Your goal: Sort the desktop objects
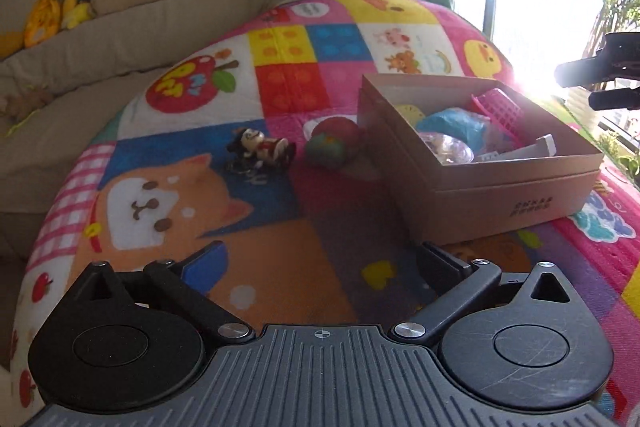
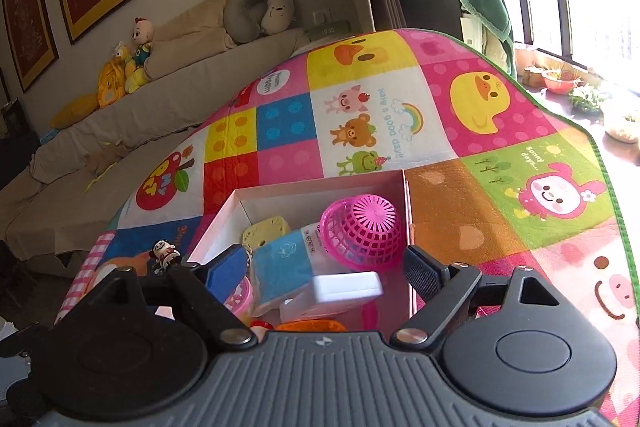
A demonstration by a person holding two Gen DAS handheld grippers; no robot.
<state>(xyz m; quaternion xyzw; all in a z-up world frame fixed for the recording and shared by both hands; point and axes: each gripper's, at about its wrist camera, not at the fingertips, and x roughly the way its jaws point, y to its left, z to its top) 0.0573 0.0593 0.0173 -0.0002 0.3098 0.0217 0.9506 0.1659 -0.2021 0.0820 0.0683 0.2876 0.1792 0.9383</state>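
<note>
A bright patchwork cartoon play mat (image 1: 280, 211) covers the surface before a beige sofa, and the brown cardboard box (image 1: 516, 187) at the left view's right holds a pink plastic mesh basket (image 2: 366, 227), a blue packet (image 2: 280, 263) and a white block (image 2: 346, 287). Both the left gripper (image 1: 320, 267) and the right gripper (image 2: 324, 267) gape empty. The small cartoon figurine (image 1: 260, 145) and multicoloured ball (image 1: 326, 151) lie mid-frame, left of the box; the left gripper should probably straddle the figurine low, squeezing gently.

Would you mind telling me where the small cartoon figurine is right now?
In the left wrist view the figurine lies on the play mat, left of the two balls beside the cardboard box, outside it. The right wrist view shows it left of the box too.
</note>
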